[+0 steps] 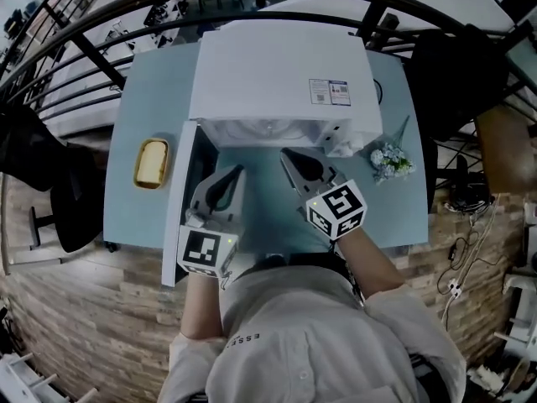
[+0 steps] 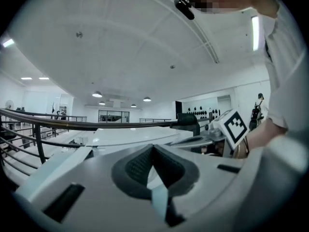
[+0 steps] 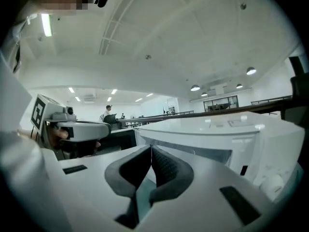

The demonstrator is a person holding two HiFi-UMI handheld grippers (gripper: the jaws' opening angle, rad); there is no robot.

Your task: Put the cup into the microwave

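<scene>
The white microwave [image 1: 281,74] stands at the back of the pale blue table [image 1: 386,208], and its door [image 1: 178,217] is swung open to the left. Its cavity [image 1: 268,133] looks pale, and I cannot make out a cup in it or anywhere else. My left gripper [image 1: 237,171] hovers by the open door with its jaws shut and nothing between them. My right gripper [image 1: 285,153] is just in front of the cavity mouth, also shut and empty. In the right gripper view the microwave [image 3: 217,129] fills the right side beyond the closed gripper [image 3: 151,150]. In the left gripper view the closed left gripper [image 2: 153,147] points level over the microwave's top.
A yellow block in a small dish [image 1: 151,163] lies on the table left of the door. A little bunch of pale flowers [image 1: 391,161] sits right of the microwave. Black railings [image 1: 109,23] curve behind the table, and wooden floor lies around it.
</scene>
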